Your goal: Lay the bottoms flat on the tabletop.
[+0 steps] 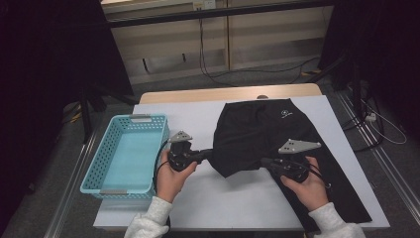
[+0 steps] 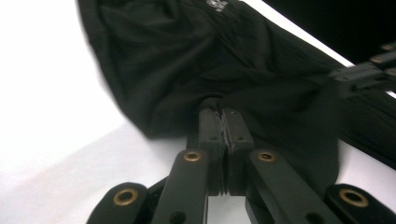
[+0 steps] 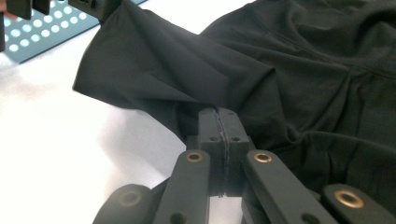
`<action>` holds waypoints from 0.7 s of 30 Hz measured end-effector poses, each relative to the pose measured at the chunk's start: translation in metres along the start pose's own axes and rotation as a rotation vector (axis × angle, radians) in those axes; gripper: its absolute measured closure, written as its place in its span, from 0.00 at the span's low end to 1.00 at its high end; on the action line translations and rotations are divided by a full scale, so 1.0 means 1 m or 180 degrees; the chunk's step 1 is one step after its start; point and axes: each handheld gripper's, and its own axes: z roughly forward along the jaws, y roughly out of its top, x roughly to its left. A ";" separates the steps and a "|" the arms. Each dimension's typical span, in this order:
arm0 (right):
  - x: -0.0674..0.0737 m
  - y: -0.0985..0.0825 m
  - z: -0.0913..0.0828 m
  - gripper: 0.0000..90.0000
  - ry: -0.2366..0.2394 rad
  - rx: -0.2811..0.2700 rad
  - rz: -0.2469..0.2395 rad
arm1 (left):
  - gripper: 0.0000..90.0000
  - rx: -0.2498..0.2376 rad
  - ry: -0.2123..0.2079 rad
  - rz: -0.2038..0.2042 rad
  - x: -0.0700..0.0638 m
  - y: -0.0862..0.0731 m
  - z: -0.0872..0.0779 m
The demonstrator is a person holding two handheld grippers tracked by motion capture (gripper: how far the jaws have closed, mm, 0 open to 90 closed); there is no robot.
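A black garment [image 1: 267, 134] with a small white logo lies spread over the white table cover [image 1: 233, 198]. My left gripper [image 1: 210, 153] is shut on the cloth's near left edge, and in the left gripper view the fabric [image 2: 196, 70] bunches up right at my left gripper's [image 2: 223, 112] pressed-together jaws. My right gripper [image 1: 266, 162] is shut on the near edge of the same garment [image 3: 280, 70], a fold running into my right gripper's [image 3: 219, 113] closed jaws. Between the two grips the cloth is lifted a little off the table.
A light blue perforated basket [image 1: 106, 158] stands empty at the table's left side, close to my left hand; its corner [image 3: 42, 32] appears in the right gripper view. Beyond the table's far edge are cables on the floor and dark stands at both sides.
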 end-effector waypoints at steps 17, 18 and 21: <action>-0.007 -0.011 0.039 1.00 -0.0376 0.0475 -0.0205 | 0.49 0.0226 0.0260 0.0290 0.006 -0.018 0.031; -0.008 -0.011 0.039 1.00 -0.0361 0.0478 -0.0202 | 0.44 0.0251 0.0238 0.0314 0.003 -0.018 0.029; -0.008 -0.012 0.036 1.00 -0.0343 0.0459 -0.0184 | 0.38 0.0282 0.0222 0.0375 -0.005 -0.019 0.022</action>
